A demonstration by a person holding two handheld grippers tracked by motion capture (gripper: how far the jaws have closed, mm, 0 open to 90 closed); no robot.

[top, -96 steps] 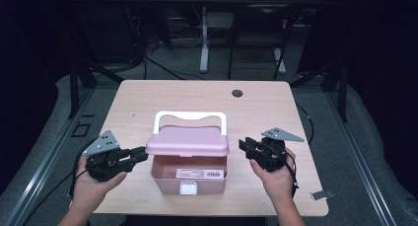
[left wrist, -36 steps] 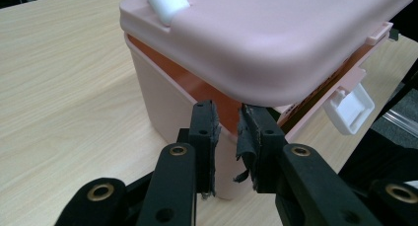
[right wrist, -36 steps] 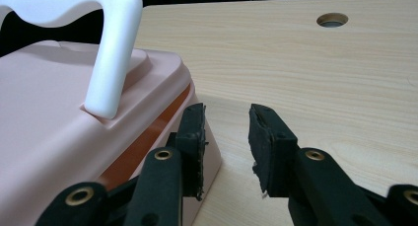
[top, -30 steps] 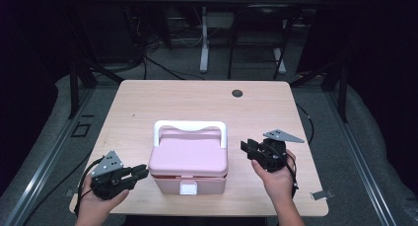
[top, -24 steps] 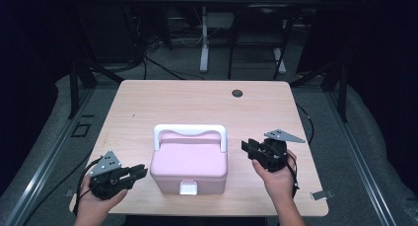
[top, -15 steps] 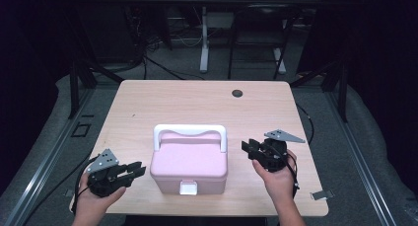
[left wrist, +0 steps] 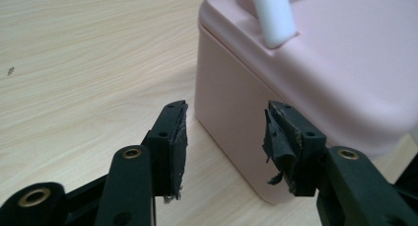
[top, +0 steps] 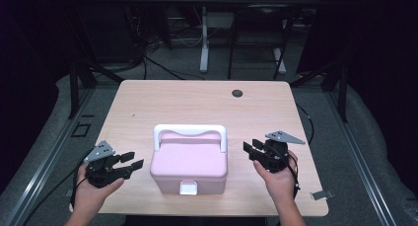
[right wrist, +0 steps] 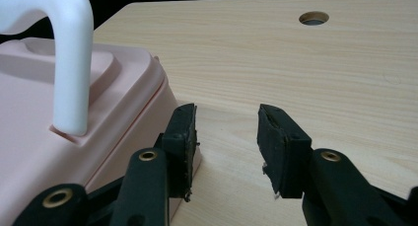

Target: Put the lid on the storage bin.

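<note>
Wooden table [top: 148, 107] carries one pink box [top: 189, 164], lid closed, white handle [top: 190, 132] upright, standing toward the near edge of the table; no writing can be read on it. Left gripper [top: 132, 163] sits just left of the box, jaws just opened wide, nothing between them. Right gripper [top: 250, 149] sits just right of the box, jaws likewise just opened, holding nothing. Round hole [top: 237, 93] lies beyond the box.

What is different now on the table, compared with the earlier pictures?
The lid of the pink box, raised about three seconds ago, is closed now. The left claw has drawn back to the left of the box, and its jaws have just been opening, with nothing between them. The right claw and the box kept their places.
</note>
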